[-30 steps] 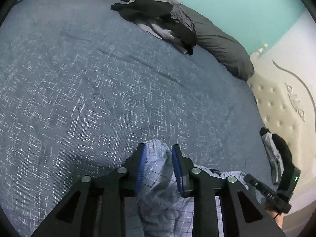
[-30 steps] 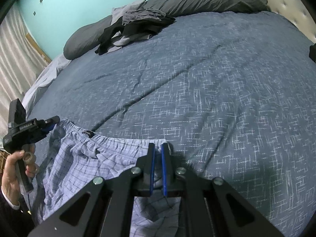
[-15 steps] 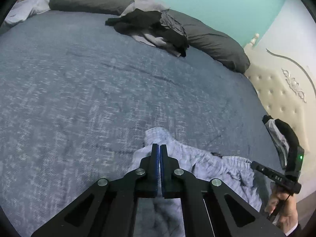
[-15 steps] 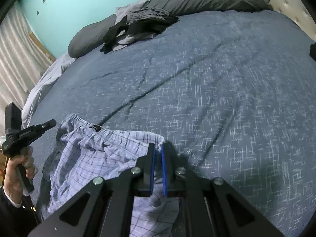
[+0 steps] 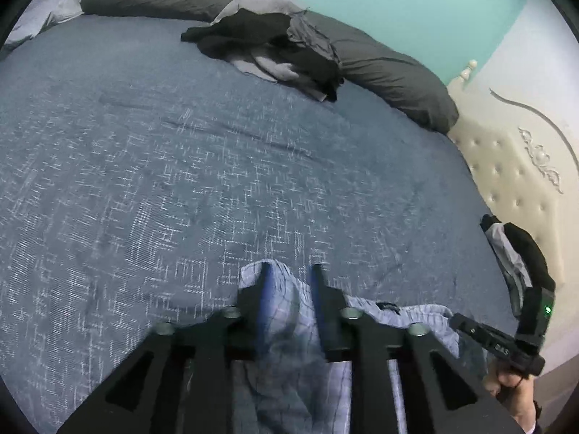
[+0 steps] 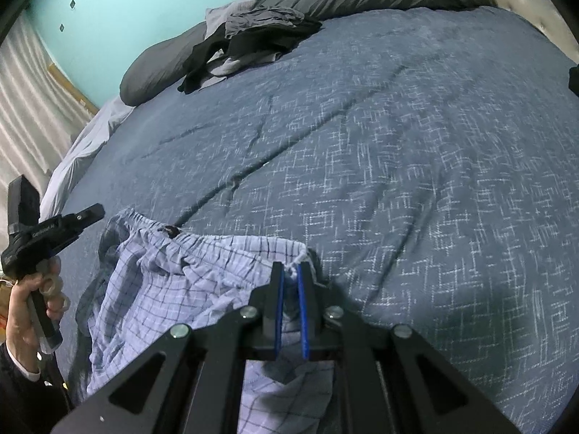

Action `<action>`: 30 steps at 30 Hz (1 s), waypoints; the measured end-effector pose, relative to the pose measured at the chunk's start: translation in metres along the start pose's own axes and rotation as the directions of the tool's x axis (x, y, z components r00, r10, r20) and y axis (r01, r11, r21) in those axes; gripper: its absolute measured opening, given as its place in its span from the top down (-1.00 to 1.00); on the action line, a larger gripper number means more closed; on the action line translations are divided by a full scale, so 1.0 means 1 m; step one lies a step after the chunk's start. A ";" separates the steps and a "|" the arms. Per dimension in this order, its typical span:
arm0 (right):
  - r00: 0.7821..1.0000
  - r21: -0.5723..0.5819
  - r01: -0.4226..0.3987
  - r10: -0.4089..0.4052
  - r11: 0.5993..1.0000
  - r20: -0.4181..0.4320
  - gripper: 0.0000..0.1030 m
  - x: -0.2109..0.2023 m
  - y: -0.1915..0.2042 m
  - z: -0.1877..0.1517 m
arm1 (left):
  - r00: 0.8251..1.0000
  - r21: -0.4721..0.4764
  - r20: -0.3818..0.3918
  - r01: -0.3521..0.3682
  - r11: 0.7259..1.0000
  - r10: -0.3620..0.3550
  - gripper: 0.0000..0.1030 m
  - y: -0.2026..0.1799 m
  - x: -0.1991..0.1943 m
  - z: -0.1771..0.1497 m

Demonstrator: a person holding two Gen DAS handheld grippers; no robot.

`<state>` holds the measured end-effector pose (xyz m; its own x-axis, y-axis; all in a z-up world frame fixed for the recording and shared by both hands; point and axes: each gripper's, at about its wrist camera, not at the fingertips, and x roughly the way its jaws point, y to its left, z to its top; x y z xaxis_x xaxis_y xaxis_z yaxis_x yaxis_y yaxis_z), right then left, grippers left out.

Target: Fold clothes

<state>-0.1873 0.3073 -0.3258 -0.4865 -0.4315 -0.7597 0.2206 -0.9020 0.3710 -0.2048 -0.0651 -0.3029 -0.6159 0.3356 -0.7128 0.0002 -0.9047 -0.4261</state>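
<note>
Light blue checked shorts (image 6: 188, 289) lie on the blue bedspread with the elastic waistband toward the pillows; they also show in the left wrist view (image 5: 289, 332). My left gripper (image 5: 289, 271) is open, its jaws apart on either side of the waistband's left corner. My right gripper (image 6: 289, 271) is nearly shut, pinching the waistband's right corner. Each gripper shows in the other's view, the right one (image 5: 506, 347) and the left one (image 6: 43, 238).
A pile of dark and grey clothes (image 5: 275, 47) lies by the grey pillows (image 5: 391, 72) at the far side of the bed (image 6: 416, 144). A cream tufted headboard (image 5: 514, 181) stands at the right, with a dark garment (image 5: 514, 249) at the bed edge.
My left gripper opened from shut and let go of the waistband corner. The shorts spread out flatter on the bed. My right gripper's jaws opened slightly but still pinch the cloth.
</note>
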 end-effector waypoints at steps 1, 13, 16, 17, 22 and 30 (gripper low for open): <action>1.000 0.000 -0.002 0.002 1.000 0.000 0.84 0.000 0.000 0.000 | 1.000 -0.002 -0.005 -0.011 1.000 0.011 0.39 0.000 0.004 0.002; 1.000 0.011 -0.016 0.016 1.000 0.002 0.84 -0.003 -0.004 0.000 | 0.992 0.040 -0.090 -0.082 0.996 0.085 0.39 -0.003 0.043 -0.004; 1.000 0.014 -0.016 0.016 1.000 0.004 0.84 -0.004 -0.005 0.001 | 0.992 0.048 -0.087 -0.087 0.995 0.091 0.39 -0.003 0.044 -0.005; 1.000 0.015 -0.016 0.016 1.000 0.004 0.84 -0.004 -0.005 0.001 | 0.992 0.047 -0.086 -0.089 0.995 0.093 0.39 -0.003 0.044 -0.004; 1.000 0.013 -0.016 0.016 1.000 0.003 0.84 -0.005 -0.005 0.001 | 0.993 0.039 -0.080 -0.089 0.995 0.092 0.39 0.000 0.044 -0.003; 1.000 0.013 -0.018 0.018 1.000 0.004 0.84 -0.005 -0.004 0.002 | 0.995 0.048 -0.060 -0.079 0.996 0.082 0.73 0.000 0.035 -0.005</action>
<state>-0.1878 0.3129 -0.3224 -0.4858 -0.4478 -0.7507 0.2181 -0.8938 0.3920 -0.2227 -0.0521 -0.3308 -0.5656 0.2756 -0.7772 0.0107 -0.9400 -0.3411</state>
